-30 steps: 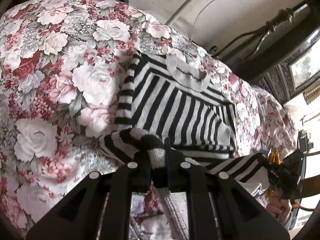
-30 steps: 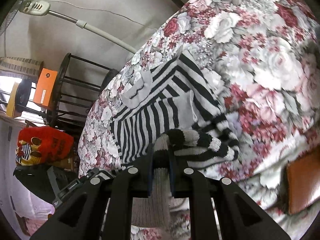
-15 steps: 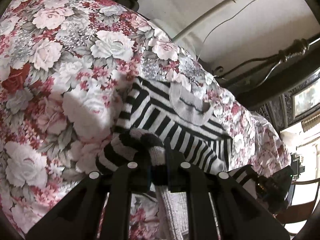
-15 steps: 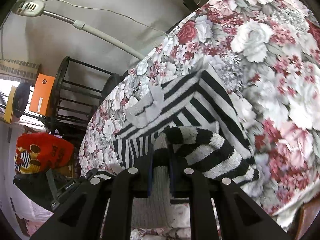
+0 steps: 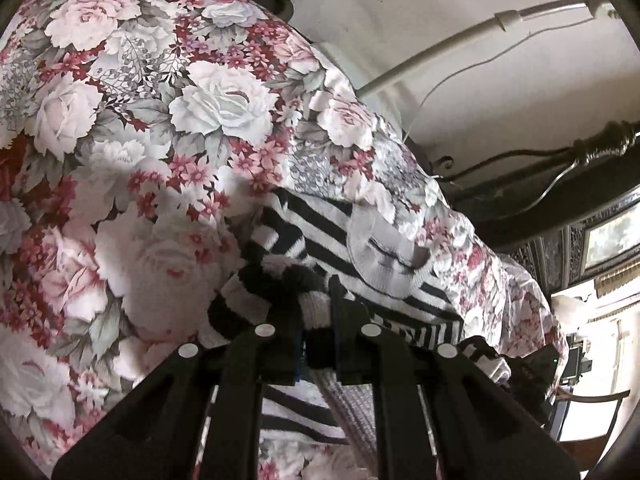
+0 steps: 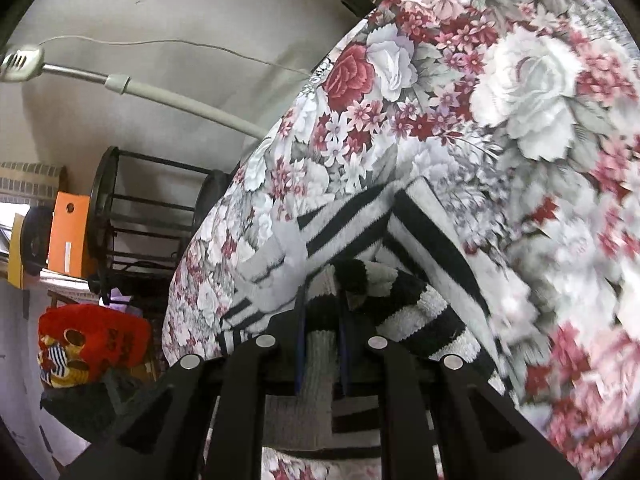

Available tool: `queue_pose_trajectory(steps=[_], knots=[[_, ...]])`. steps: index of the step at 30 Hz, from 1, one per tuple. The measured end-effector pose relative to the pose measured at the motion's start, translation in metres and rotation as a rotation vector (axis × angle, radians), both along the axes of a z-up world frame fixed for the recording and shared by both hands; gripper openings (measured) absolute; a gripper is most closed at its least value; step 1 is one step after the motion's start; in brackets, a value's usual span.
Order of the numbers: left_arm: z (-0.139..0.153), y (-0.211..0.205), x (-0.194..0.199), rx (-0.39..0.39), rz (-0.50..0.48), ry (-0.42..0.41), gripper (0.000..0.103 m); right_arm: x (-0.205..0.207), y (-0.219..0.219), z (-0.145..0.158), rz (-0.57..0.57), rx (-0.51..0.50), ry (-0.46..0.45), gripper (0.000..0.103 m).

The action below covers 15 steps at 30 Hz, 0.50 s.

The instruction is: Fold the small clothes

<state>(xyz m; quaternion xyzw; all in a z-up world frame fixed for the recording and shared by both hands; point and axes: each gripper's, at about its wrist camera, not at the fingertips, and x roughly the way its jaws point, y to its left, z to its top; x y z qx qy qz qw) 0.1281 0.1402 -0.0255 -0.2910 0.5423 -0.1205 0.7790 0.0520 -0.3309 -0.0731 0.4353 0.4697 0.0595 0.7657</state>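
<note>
A small black-and-white striped knit sweater [image 5: 320, 236] lies on the floral bedcover [image 5: 160, 120], its grey ribbed collar [image 5: 384, 268] toward the far edge. My left gripper [image 5: 316, 304] is shut on a bunched striped fold with a grey ribbed hem and holds it close to the collar. In the right wrist view the sweater [image 6: 352, 224] lies ahead, and my right gripper [image 6: 322, 304] is shut on the other bunched hem corner, with the grey rib between its fingers. The lower half of the sweater is carried over the upper half.
The floral bedcover [image 6: 520, 100] drops off at its far edge. Behind it are a wall, a white lamp arm [image 5: 460, 44] and a dark metal bed frame [image 5: 580, 156]. A black wire rack [image 6: 132, 216], an orange box [image 6: 68, 236] and a red bag [image 6: 92, 340] stand to the left.
Both grippers have moved forward toward the collar with the hem in them. The visible flat part of the sweater has grown shorter as the lower half comes over it.
</note>
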Motion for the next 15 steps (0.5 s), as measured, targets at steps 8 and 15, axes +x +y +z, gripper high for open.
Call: queue_pose_trajectory(steps=[8, 15], knots=[[-0.031, 0.007, 0.018, 0.040, 0.075, 0.081, 0.048, 0.026, -0.008, -0.028, -0.003, 0.059, -0.009, 0.044], [-0.016, 0.020, 0.009, 0.073, 0.128, 0.058, 0.075, 0.010, -0.038, -0.008, -0.096, 0.141, -0.118, 0.052]])
